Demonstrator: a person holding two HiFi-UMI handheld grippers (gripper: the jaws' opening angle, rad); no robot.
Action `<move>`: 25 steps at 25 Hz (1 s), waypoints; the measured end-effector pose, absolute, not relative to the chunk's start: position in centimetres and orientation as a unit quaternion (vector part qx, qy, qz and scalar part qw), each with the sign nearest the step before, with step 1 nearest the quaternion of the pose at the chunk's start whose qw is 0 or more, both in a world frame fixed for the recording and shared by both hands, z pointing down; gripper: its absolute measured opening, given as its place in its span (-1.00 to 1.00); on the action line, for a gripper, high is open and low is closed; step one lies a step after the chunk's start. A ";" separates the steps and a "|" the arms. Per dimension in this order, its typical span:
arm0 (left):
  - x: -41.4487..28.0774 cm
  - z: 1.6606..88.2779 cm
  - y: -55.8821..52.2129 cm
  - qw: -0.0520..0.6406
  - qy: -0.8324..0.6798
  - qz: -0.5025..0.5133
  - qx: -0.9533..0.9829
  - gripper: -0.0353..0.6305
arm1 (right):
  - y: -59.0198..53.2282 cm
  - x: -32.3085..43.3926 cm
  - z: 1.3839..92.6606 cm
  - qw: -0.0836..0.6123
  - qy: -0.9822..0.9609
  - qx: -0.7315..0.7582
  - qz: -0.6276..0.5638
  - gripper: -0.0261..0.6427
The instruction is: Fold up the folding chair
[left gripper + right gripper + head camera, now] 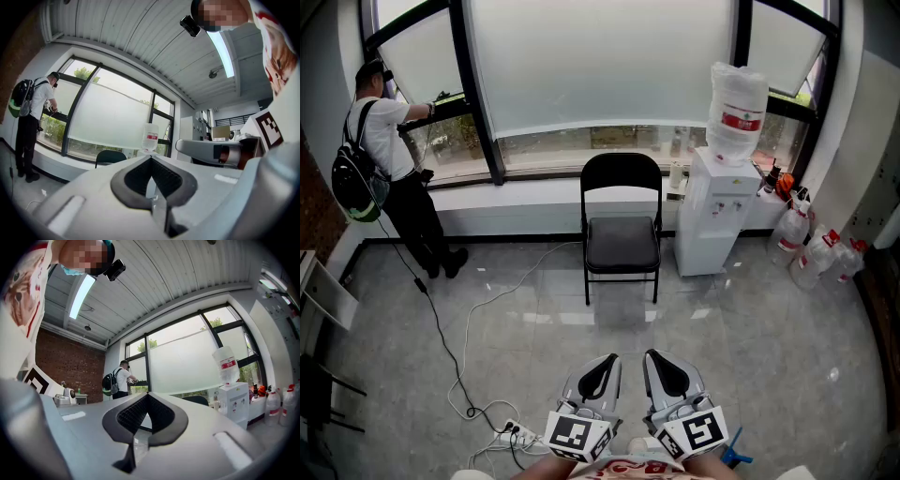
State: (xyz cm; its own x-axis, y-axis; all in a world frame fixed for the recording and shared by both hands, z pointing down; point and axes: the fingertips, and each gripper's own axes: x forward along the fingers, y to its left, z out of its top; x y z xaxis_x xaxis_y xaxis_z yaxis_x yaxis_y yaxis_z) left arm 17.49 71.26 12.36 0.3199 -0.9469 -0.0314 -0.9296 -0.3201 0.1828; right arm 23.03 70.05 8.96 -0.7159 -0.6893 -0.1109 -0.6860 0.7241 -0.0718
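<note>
The black folding chair (pixel 622 225) stands unfolded by the window, seat down and facing me, a good way in front of both grippers. Its backrest top peeks over the left gripper's body (pixel 110 157) and the right gripper's body (pixel 197 400). My left gripper (pixel 608 360) and right gripper (pixel 652 357) are held side by side low in the head view, pointing towards the chair. In the left gripper view the left gripper (pixel 151 157) has its jaws together with nothing between them. The right gripper (pixel 147 394) is likewise shut and empty.
A white water dispenser (pixel 716 223) with a bottle (pixel 736 112) stands right of the chair. Several empty water bottles (pixel 814 255) lie at the far right. A person (pixel 390 159) stands at the window, left. A cable (pixel 473 319) runs across the floor to a power strip (pixel 512 433).
</note>
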 end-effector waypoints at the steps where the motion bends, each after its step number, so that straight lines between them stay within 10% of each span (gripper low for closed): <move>1: 16.8 12.5 71.7 0.071 -0.582 -0.058 0.808 -0.89 | 70.3 22.5 9.1 0.065 0.926 -0.372 -0.021 -0.86; 25: 11.0 13.1 70.3 0.068 -0.590 -0.065 0.802 -0.89 | 69.0 17.9 10.4 0.059 0.912 -0.404 -0.031 -0.86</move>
State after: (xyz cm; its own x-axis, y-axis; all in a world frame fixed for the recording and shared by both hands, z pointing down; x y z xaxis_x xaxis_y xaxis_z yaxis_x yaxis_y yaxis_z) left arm 10.97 70.31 13.11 0.2959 -0.9549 -0.0242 -0.9372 -0.2952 0.1856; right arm 17.92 68.96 10.40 -0.6663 -0.7412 -0.0818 -0.7340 0.6712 -0.1037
